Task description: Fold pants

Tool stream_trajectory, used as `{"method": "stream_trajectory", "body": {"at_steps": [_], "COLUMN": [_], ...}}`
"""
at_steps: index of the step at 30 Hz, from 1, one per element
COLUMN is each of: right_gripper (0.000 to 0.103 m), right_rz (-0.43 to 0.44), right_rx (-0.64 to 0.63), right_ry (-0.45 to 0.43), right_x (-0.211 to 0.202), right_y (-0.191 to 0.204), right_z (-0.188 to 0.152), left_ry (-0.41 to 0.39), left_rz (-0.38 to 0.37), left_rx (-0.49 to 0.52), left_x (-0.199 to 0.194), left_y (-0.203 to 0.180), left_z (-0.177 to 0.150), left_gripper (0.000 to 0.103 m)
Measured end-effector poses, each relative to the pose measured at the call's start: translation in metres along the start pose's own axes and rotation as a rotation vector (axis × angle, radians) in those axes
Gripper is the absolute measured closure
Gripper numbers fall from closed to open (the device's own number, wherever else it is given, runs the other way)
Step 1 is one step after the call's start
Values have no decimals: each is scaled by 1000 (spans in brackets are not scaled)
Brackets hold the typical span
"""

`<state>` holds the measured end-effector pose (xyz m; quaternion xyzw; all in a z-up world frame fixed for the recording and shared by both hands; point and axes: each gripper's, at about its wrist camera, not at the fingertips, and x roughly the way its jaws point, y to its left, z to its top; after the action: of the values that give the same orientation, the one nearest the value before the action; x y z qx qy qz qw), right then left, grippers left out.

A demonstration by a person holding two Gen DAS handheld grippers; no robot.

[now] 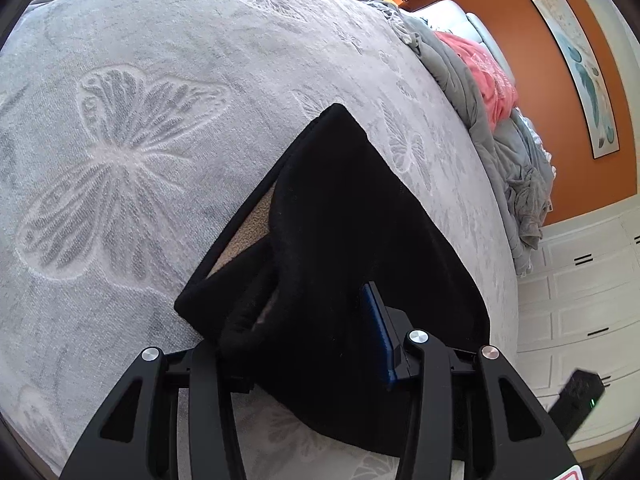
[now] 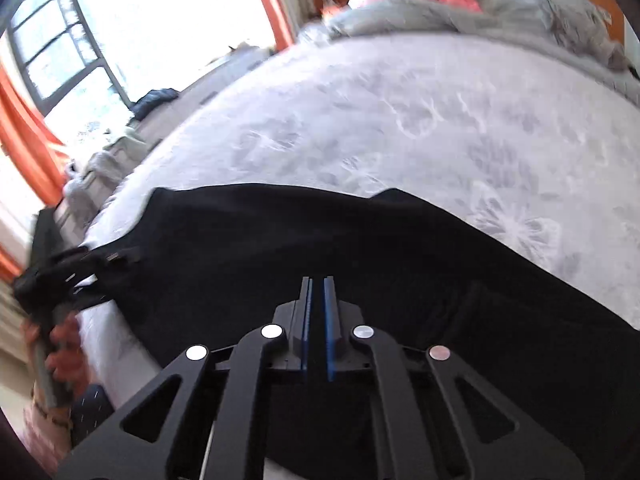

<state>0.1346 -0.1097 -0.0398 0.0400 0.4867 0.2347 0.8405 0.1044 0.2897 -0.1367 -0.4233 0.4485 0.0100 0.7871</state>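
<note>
**A:** Where were the black pants (image 2: 304, 248) at that moment?

**B:** Spread across the near part of the bed (image 1: 168, 56), on the grey butterfly-patterned cover. In the right wrist view they ran as one long dark band from the bed's left edge to the lower right. In the left wrist view one end lay bunched just in front of the camera, with a tan lining (image 1: 244, 232) showing where the cloth had turned back.

**A:** And the fingers?

**B:** The right gripper (image 2: 318, 292) had its fingers drawn almost together, only a thin slit between the blue pads. It sat over the black cloth, but I could not tell whether any fabric was pinched in that slit. The left gripper (image 1: 304, 320) stood partly open. One blue pad (image 1: 378, 332) showed against the cloth; the other finger was buried under a fold, so cloth lay between them, though nothing showed it being pressed.

**A:** How would you expect the pants to handle?

**B:** Soft and limp, I'd judge, with a fleecy look. Heavier than thin cotton, yet with no stiffness at all, so anything unsupported would sag and drag on the cover. Not fragile, not slippery; that napped cover would probably cling a little.

**A:** Where to take hold, then?

**B:** At an edge or corner, pinching every layer at once, with both hands well apart along the same end. A grip on the top layer alone would likely peel the layers apart.
</note>
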Motion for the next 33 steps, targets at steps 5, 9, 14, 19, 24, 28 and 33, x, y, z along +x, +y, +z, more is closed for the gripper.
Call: {"method": "stream_trajectory", "body": {"at_steps": [5, 9, 14, 19, 24, 28, 33], "right_gripper": [103, 101, 100, 99, 96, 87, 91], "right_rz": [-25, 30, -50, 1, 35, 23, 7], "right_rx": [38, 49, -55, -126, -54, -137, -137], "right_ry": [69, 12, 85, 54, 63, 96, 78], "right_x": [69, 41, 78, 54, 63, 47, 82], "right_y": [-1, 16, 44, 80, 73, 79, 84], "right_z": [30, 37, 22, 6, 18, 4, 10], "left_ry": [32, 38, 43, 51, 44, 69, 58], "left_rz": [1, 0, -9, -40, -21, -30, -19], "left_rx": [30, 43, 26, -4, 26, 91, 77], "left_x": [0, 0, 1, -1, -6, -10, -4], "left_y": [5, 5, 7, 15, 12, 7, 6], "left_z": [4, 5, 4, 5, 1, -5, -3], "left_gripper": [62, 62, 62, 62, 58, 49, 78]}}
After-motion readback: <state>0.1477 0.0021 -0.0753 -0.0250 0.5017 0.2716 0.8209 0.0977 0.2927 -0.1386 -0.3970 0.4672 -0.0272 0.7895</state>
